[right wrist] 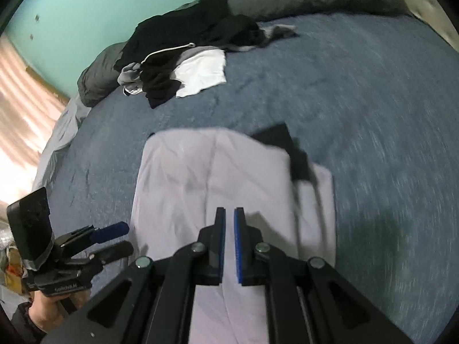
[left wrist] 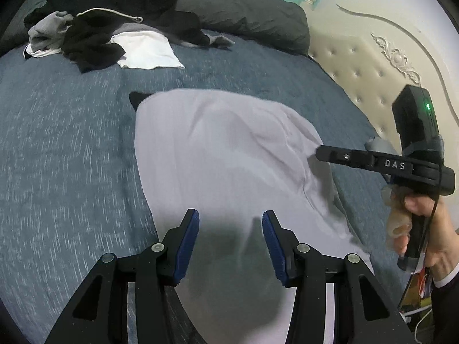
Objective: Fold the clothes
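Left gripper [left wrist: 231,229]: jaws wide apart, nothing between them, hovering over the near end of the pale lilac garment [left wrist: 223,149]. Right gripper [right wrist: 229,223]: jaws nearly closed, a thin gap showing, no cloth visibly pinched; can't tell whether it touches the fabric.

Risk: frames are motion-blurred, so both tools look to be moving fast. A closure now could catch one layer only, or the blue bedspread [left wrist: 57,143] under it, and drag the fold apart.

Garment lies mid-bed, partly folded, softly creased, with a black piece [right wrist: 289,149] at its far edge. Unfolded clothes pile [left wrist: 94,28] sits near the grey pillow [left wrist: 246,14].
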`<state>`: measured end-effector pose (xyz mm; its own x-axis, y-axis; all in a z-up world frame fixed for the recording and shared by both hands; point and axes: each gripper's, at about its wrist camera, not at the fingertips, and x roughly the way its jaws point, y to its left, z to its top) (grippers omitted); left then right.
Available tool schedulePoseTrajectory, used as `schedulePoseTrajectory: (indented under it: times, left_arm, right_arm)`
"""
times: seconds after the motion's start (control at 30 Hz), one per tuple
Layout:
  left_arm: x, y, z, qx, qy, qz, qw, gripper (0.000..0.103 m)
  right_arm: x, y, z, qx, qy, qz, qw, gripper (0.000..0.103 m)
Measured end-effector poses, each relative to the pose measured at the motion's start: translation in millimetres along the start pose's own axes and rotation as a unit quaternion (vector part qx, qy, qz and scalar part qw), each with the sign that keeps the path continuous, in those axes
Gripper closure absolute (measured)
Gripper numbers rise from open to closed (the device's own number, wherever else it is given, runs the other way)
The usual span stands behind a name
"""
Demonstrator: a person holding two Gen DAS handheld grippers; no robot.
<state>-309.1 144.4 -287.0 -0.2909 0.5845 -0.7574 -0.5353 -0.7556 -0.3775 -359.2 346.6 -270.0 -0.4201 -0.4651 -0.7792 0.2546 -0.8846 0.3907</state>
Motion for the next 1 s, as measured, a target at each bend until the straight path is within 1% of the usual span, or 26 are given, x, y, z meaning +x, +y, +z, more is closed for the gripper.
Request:
schedulePoseTrajectory:
  times: [0.1,0.23,0.33,0.4,0.5,0.53,0.6,0.67,0.77,0.83,0.87,0.9,1.0]
  left_arm:
    - [7.6,6.4,4.9,-0.006,0.003,0.001,1.0,0.053]
    - [22.8,13.8,4.0,-0.009,0.02,0.003,0.9998,0.053]
    - [33.5,18.3,-2.2,-0.012,0.029,0.001,0.9995,0.053]
    - [36.1,19.5,-5.0,-0.01,0.028,-0.001,0.9996,0.053]
    - [31.6,18.6,-3.2,-0.002,0.024,-0.003,0.9997,0.053]
    - [29.4,18.1,-3.0,0.0,0.022,-0.004,0.9997,0.053]
    - [25.6,17.5,-3.1,0.0,0.019,-0.006,0.9998,0.053]
    - [21.7,16.2,-3.5,-0.002,0.016,-0.012,0.9998,0.053]
    - [17.8,11.1,-5.4,0.002,0.013,-0.018,0.9998,0.053]
    - [19.3,8.7,-7.2,0.005,0.018,-0.02,0.9996,0.053]
    - [18.9,8.1,-8.7,0.005,0.019,-0.02,0.9996,0.053]
    - [18.4,7.5,-10.3,0.004,0.02,-0.02,0.9996,0.053]
    - [9.2,6.7,-19.3,0.002,0.015,-0.025,0.9996,0.053]
  right_arm:
    - [4.7,-6.2,7.4,0.006,0.009,-0.002,1.0,0.098]
    - [28.7,-19.4,22.0,0.018,0.03,-0.031,0.999,0.098]
    - [48.2,-35.7,23.0,0.041,0.052,-0.033,0.997,0.1]
    - [52.9,-39.8,21.0,0.042,0.057,-0.036,0.997,0.101]
    - [44.0,-35.3,23.4,0.034,0.047,-0.042,0.997,0.101]
    - [38.2,-33.9,26.0,0.037,0.036,-0.038,0.998,0.098]
    - [34.8,-31.8,32.7,0.038,0.023,-0.029,0.999,0.098]
    - [34.8,-28.2,36.3,0.036,0.021,-0.016,0.999,0.098]
    - [41.2,-18.5,37.3,0.026,0.026,-0.009,0.999,0.097]
    - [49.0,-14.2,34.0,0.019,0.043,-0.014,0.999,0.098]
    - [50.2,-14.6,32.0,0.026,0.049,-0.02,0.998,0.097]
    - [45.9,-14.7,29.8,0.039,0.048,-0.016,0.998,0.096]
    - [26.5,-1.7,22.3,0.031,0.035,0.021,0.999,0.095]
